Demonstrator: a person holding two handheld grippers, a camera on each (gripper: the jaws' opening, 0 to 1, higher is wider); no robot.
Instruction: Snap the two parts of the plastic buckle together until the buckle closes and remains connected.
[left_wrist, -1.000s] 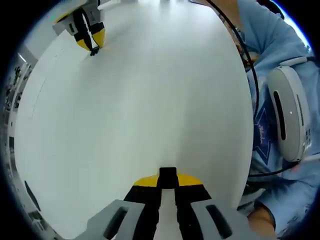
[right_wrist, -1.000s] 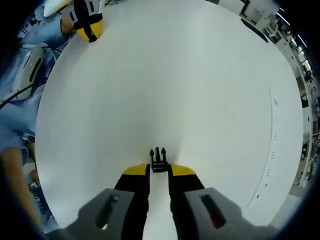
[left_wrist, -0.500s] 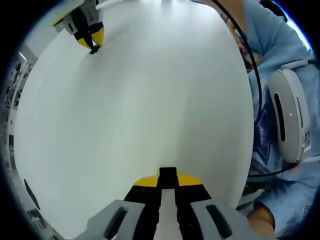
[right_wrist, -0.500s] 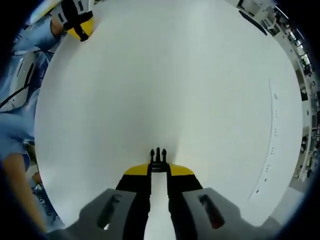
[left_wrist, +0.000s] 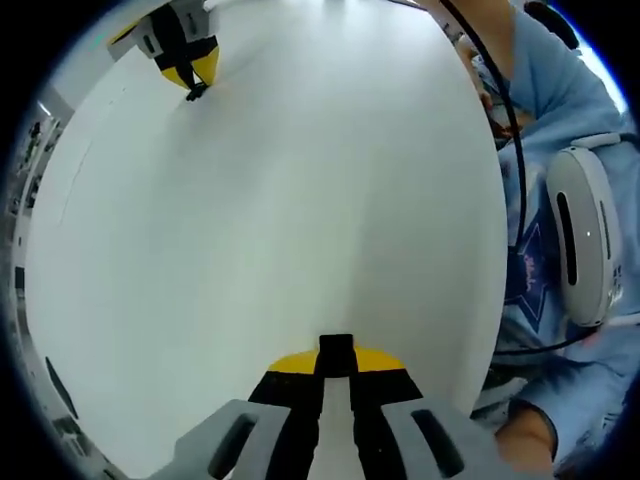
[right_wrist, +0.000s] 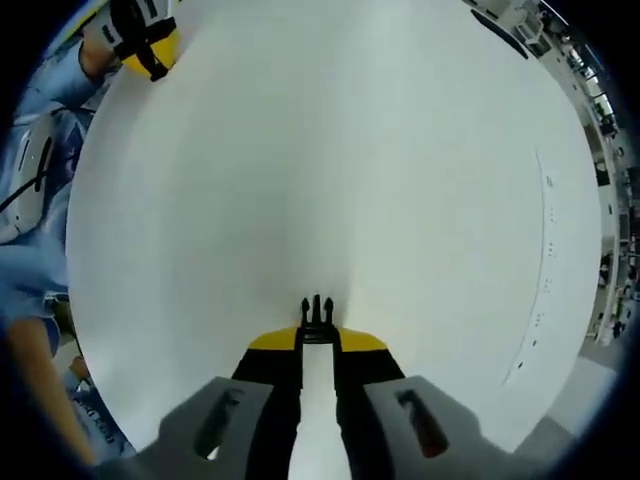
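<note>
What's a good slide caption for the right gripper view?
Right tongs gripping the pronged buckle half over the white table; left tongs far across.

We see a broad white table (right_wrist: 330, 150) under even light, with cluttered room edges beyond its rim.

Our left gripper (left_wrist: 335, 372) with jaws pinched together, our right gripper (right_wrist: 318, 338) likewise clamped, both well apart, facing each other

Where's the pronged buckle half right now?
In the right gripper view the pronged half sits clamped at the right gripper tips, prongs pointing out over the white table.
</note>
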